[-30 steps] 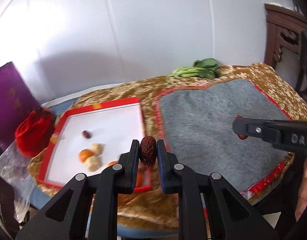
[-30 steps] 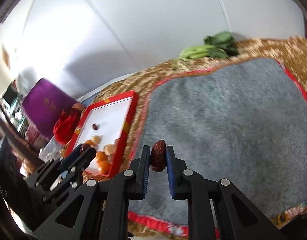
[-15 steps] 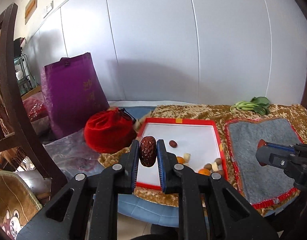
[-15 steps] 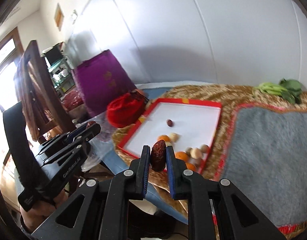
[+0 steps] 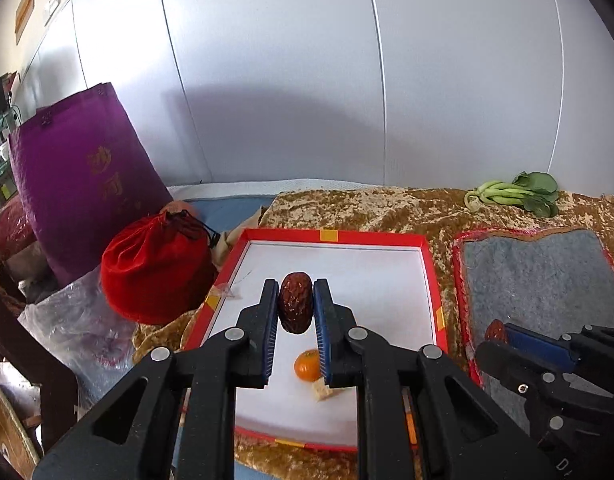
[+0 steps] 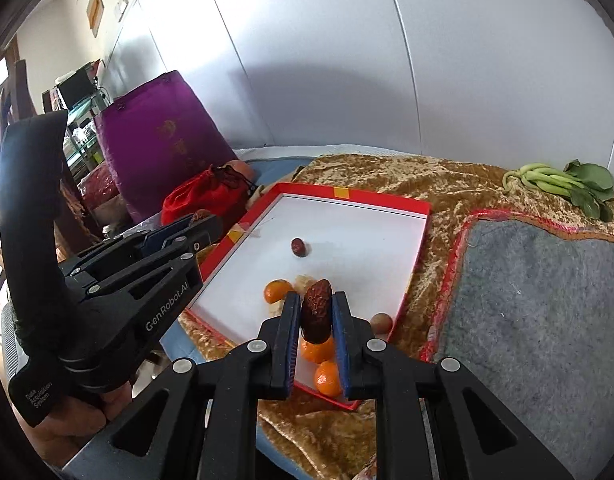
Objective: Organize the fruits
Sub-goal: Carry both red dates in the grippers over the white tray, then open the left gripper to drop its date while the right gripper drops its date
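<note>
The left gripper [image 5: 295, 308], black with blue pads, is closed on a dark red, wrinkled dried date [image 5: 295, 303], which stands upright between the two pads. It hovers above the white inside of a shallow red-rimmed cardboard tray [image 5: 431, 280]. Under the fingers, in the left wrist view, lie a small round orange [image 5: 306, 365] and a pale, cube-like piece of fruit [image 5: 322, 390] just beside it.

The right gripper [image 6: 315, 320], of the same make, also grips a second dark red wrinkled date [image 6: 315, 316], upright and pressed from both sides. It is over the near corner of the same tray. In the right wrist view, a third, smaller date [image 6: 298, 247] lies alone near the middle of the tray. Three more small oranges [image 6: 277, 290] and a round brownish fruit [image 6: 381, 322] are gathered at the near end, the brownish one close to the rim.

The tray rests on a golden, crumpled velvet cloth [image 5: 387, 208]. To its right lies a grey felt mat with red border [image 5: 547, 276]. Behind the mat is a bunch of green leafy vegetable [image 5: 515, 196]. On the left of the tray stands a red velvet drawstring pouch [image 5: 155, 268], and behind it a purple fabric bag [image 5: 83, 184] leans at the white wall. A person's hand [image 6: 87, 412] holds the handle of the left gripper.
</note>
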The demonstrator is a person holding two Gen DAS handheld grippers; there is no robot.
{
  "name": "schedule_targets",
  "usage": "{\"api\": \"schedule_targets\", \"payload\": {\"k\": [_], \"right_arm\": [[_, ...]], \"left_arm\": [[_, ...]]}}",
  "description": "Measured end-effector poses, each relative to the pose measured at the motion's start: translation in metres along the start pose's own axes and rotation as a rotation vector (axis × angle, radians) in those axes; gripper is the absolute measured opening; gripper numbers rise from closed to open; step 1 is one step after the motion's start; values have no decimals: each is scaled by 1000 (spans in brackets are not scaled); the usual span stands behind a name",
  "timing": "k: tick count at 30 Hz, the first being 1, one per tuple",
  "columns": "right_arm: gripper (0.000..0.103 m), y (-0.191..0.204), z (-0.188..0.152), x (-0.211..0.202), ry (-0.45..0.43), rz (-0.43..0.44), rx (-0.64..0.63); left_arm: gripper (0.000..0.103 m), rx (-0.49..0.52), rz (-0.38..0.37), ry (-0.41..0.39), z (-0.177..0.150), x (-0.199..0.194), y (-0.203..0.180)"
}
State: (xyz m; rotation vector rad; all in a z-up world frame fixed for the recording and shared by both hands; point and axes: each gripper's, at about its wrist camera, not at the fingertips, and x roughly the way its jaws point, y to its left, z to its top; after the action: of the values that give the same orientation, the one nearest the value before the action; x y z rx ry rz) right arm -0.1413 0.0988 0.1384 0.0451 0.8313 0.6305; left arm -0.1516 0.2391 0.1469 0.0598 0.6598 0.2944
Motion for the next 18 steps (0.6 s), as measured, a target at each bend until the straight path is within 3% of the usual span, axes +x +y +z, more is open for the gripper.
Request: {"api": "schedule_targets", "payload": {"k": [4, 10, 16, 18], "right_arm": [[16, -24, 16, 6, -16, 2, 17], [16, -41, 18, 25, -19, 60, 27], [16, -59, -4, 61, 96, 99, 93], [16, -59, -3, 61, 81, 88, 74]], "left_arm": [[15, 27, 62, -14, 0, 15, -11], [15, 64, 64, 89, -16, 44, -23], [15, 70, 112, 141, -22, 61, -24], [15, 72, 125, 163, -26, 66, -24]]}}
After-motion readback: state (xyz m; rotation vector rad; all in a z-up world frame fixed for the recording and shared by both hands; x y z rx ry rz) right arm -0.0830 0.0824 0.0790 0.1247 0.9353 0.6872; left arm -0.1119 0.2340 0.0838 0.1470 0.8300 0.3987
